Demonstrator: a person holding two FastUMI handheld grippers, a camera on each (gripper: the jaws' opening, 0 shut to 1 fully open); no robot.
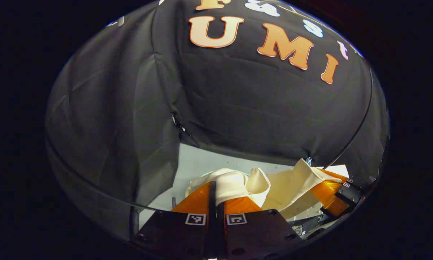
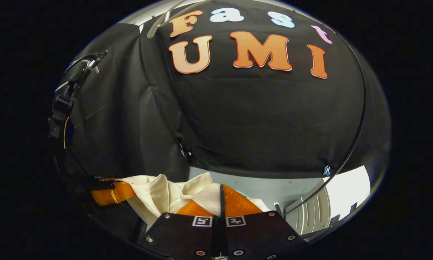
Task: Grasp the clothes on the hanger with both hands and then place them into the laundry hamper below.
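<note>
So both grippers have the garment and it's hanging between them, which to me puts this at the carry step: grab done, drop into the hamper not yet done. In the left gripper view the left gripper [image 1: 213, 191] has its fingers pressed nearly together with a fold of the cream shirt [image 1: 274, 189] pinched between them, and the cloth drapes off to the side toward the right gripper [image 1: 334, 193], whose fingers are also closed on the far edge of the fabric. The right gripper view backs that up: the right gripper [image 2: 222, 196] is clamped on the shirt [image 2: 158, 198] right near what looks like a collar, and the left gripper [image 2: 111, 193] sits off to the side holding the other end. The shirt is up in the air, stretched loosely between the two, in front of the black booth wall [image 1: 238, 108]. Next move, I'd guess, is lowering both hands together over the hamper and then letting the fingers spread at the same time so it doesn't snag on one side. Annoying part: I can't make out the laundry hamper at all, there's just a faint curved pale-green edge behind the cloth that could be its rim, can't say. Same for the hanger, can't pick it out, and the bottom of the shirt is cut off below the fingers.
</note>
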